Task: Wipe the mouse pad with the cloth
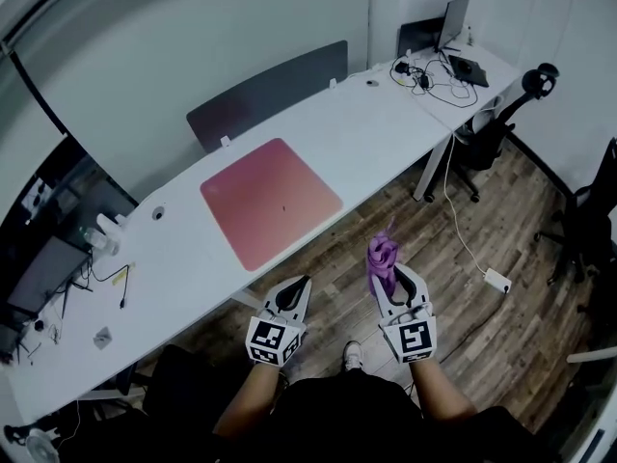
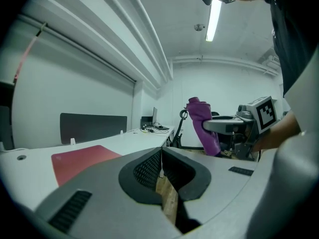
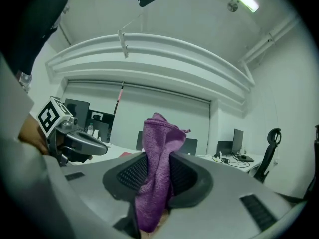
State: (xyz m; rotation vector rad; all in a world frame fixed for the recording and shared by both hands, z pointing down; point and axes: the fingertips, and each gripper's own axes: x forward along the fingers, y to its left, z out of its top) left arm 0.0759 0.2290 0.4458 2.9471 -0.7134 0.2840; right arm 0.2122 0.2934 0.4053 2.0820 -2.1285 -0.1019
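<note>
A red mouse pad [image 1: 271,201] lies flat on the long white desk [image 1: 183,258], and it shows at the left of the left gripper view as the mouse pad [image 2: 82,159]. My right gripper [image 1: 386,268] is shut on a purple cloth [image 1: 382,257], held over the wooden floor in front of the desk. The cloth [image 3: 158,171] stands bunched between the jaws in the right gripper view. My left gripper [image 1: 294,287] is shut with nothing in it, beside the right one and short of the desk edge. The cloth [image 2: 204,126] also shows in the left gripper view.
A dark divider panel [image 1: 270,90] stands behind the pad. A laptop [image 1: 451,22] and cables [image 1: 424,75] sit at the desk's far right. Office chairs [image 1: 501,114] stand to the right. A power strip [image 1: 496,280] lies on the floor. Monitors and clutter fill the left end.
</note>
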